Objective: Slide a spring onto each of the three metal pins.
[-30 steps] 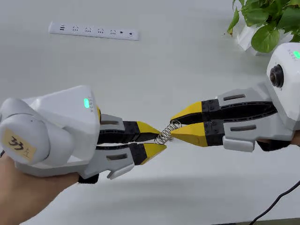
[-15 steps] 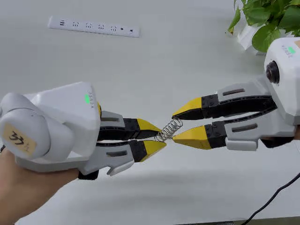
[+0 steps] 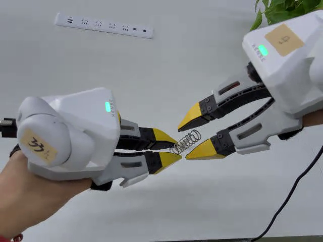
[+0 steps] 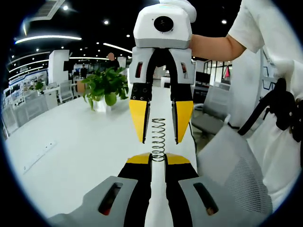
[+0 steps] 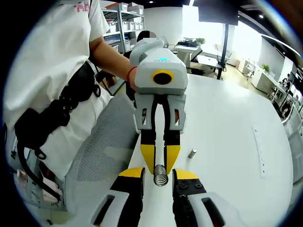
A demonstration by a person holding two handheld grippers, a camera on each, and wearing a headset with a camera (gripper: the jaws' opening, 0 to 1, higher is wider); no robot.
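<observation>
A: What is underneath?

B: A plain white worktop (image 3: 151, 65). In the head view a white power strip (image 3: 103, 25) lies at upper left, a leafy plant (image 3: 282, 7) sits at upper right, and a dark cable (image 3: 295, 194) crosses the lower right corner.

A: And the room?

B: An open office. In the left gripper view the ceiling (image 4: 94, 19) is dark, with curved light strips (image 4: 52, 37) at upper left and a grey mesh chair (image 4: 236, 175) at lower right.

A: The right gripper view?

B: Shelves (image 5: 124, 19) stand at top centre, and bright windows (image 5: 246, 33) are at upper right.
</observation>
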